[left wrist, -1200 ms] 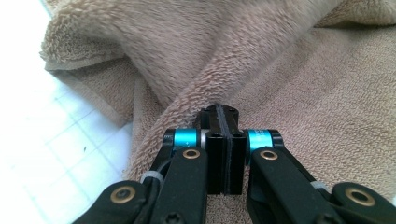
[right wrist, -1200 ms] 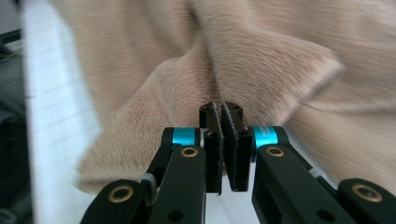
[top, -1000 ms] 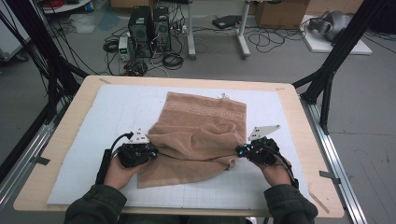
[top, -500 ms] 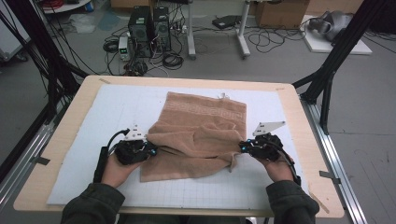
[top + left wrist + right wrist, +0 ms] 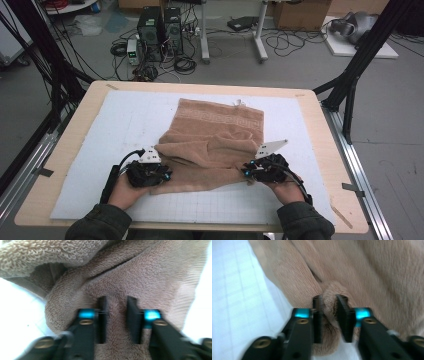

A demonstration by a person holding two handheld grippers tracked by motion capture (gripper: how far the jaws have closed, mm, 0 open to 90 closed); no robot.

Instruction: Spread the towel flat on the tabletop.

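Towel point(image 5: 215, 145): tan terry cloth, looped pile, matt, with a flatter woven band near its far edge. Table point(image 5: 70, 145): pale wood, smooth rim. Mat point(image 5: 115, 120): white, matt, faint printed grid. Left gripper point(image 5: 116, 315) and right gripper point(image 5: 329, 316): black matt jaws, glossy turquoise inserts, brassy screws.

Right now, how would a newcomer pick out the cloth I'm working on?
Find the wooden table with its white gridded mat. At the mat's middle lies the tan terry towel, rumpled, its near edge pinched at each side by a black claw. It is the one soft, brown thing there.
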